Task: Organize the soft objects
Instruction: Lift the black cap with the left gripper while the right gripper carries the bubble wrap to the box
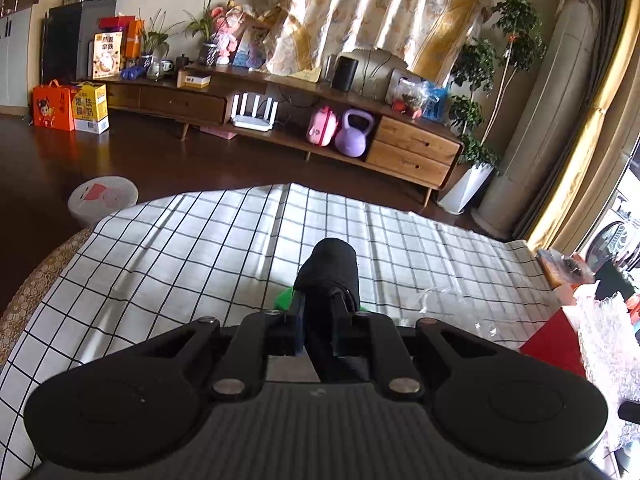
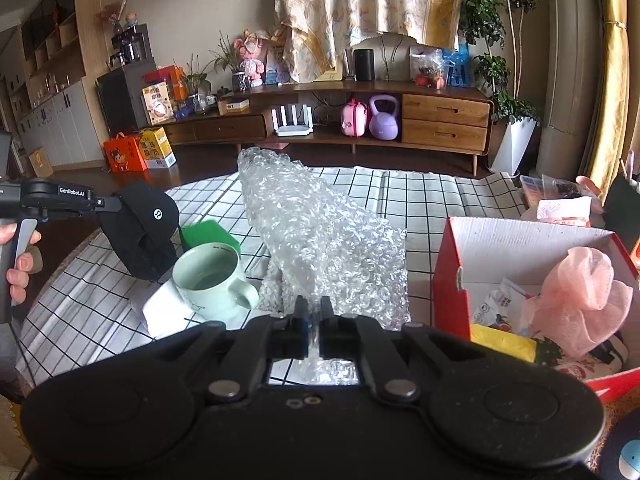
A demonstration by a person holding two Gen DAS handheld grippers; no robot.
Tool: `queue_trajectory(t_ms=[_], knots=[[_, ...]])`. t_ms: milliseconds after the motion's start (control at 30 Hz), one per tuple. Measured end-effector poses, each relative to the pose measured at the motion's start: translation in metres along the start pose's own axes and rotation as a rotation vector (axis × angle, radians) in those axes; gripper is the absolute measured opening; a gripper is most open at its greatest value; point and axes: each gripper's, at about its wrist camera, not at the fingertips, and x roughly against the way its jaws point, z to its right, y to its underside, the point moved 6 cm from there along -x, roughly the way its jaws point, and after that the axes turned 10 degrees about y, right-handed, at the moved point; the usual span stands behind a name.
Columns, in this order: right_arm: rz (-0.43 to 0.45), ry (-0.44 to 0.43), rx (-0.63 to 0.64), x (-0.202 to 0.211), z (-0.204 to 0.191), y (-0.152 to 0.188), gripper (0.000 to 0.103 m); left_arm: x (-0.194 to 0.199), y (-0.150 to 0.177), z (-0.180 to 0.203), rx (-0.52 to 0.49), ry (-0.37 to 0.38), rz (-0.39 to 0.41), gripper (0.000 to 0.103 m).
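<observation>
My left gripper (image 1: pixel 320 304) is shut on a black cap (image 1: pixel 330 270) and holds it above the checked tablecloth (image 1: pixel 180 240). The right wrist view shows that gripper (image 2: pixel 116 204) at the left with the cap (image 2: pixel 140 228) hanging from it. My right gripper (image 2: pixel 314 312) is shut on a sheet of bubble wrap (image 2: pixel 320 236), which stands up in front of it. A red box (image 2: pixel 452 276) at the right holds a pink mesh puff (image 2: pixel 580 300) and other soft items.
A pale green mug (image 2: pixel 212 280) stands on a white cloth (image 2: pixel 164 312) beside a green object (image 2: pixel 208 232), just under the cap. Clutter sits at the table's right edge (image 2: pixel 560 200). A wooden TV cabinet (image 2: pixel 440 120) stands beyond the table.
</observation>
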Motion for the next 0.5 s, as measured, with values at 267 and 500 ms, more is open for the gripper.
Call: queue_trajectory(t_ms=[267,500], knots=[[0.020,-0.025,-0.062,0.033,0.018,-0.001,0.003,0.037,-0.015,0.045,-0.038,0.097,0.055,0.012],[0.060,-0.011,-0.098,0.060,0.040,-0.007,0.003,0.047,-0.020,0.106,-0.084,0.224,0.060,0.012]])
